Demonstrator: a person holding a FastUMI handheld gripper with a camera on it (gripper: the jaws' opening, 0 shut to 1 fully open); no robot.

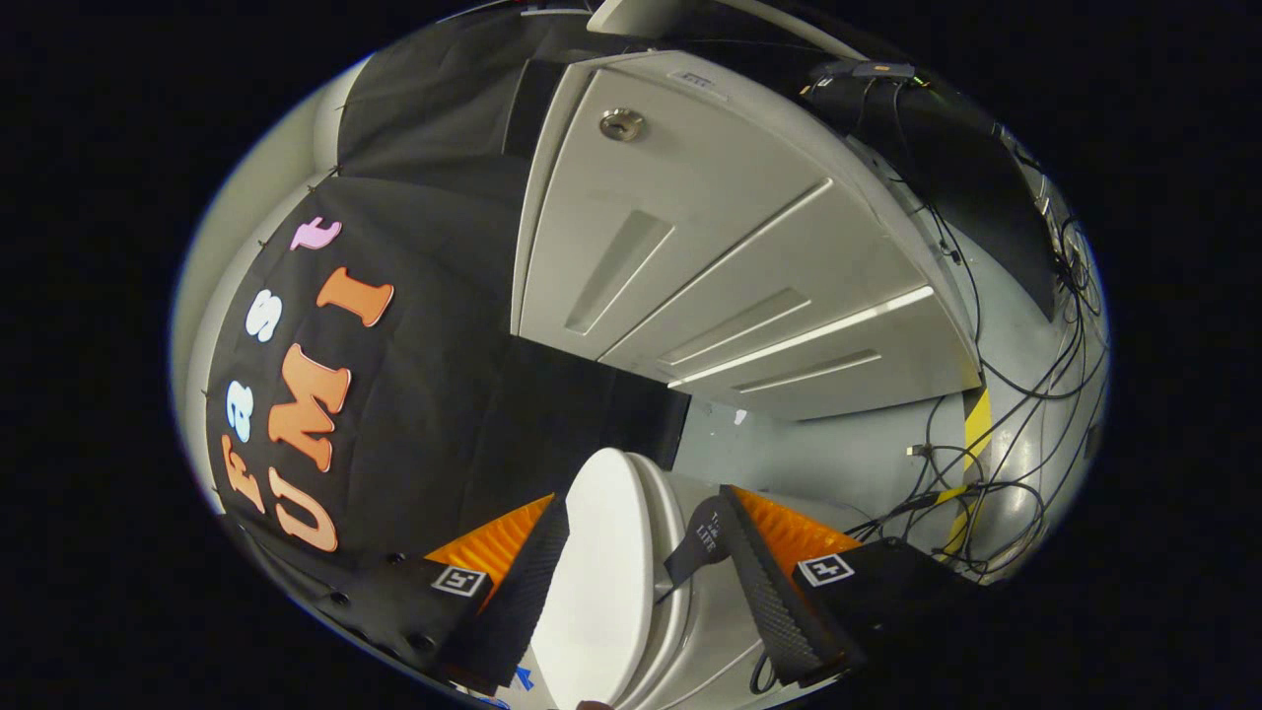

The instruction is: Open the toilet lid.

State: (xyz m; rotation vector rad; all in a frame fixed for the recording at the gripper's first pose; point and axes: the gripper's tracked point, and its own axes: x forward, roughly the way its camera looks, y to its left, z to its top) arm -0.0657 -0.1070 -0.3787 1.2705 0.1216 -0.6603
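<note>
White plastic, the toilet lid [601, 572] stands raised between the spread fingers of the gripper [641, 602], neither seen pressing on it. A dark strap [695, 547] hangs beside it. By the look, the lift is mostly done; only release remains.

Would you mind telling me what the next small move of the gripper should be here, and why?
Probably close the fingers a little onto the black strap. The gripper is open, the white toilet lid stands between its fingers, and the strap hangs off the lid's edge against the right-hand finger, not yet pinched. Gripping it would likely give a firm hold for swinging the lid further.
</note>
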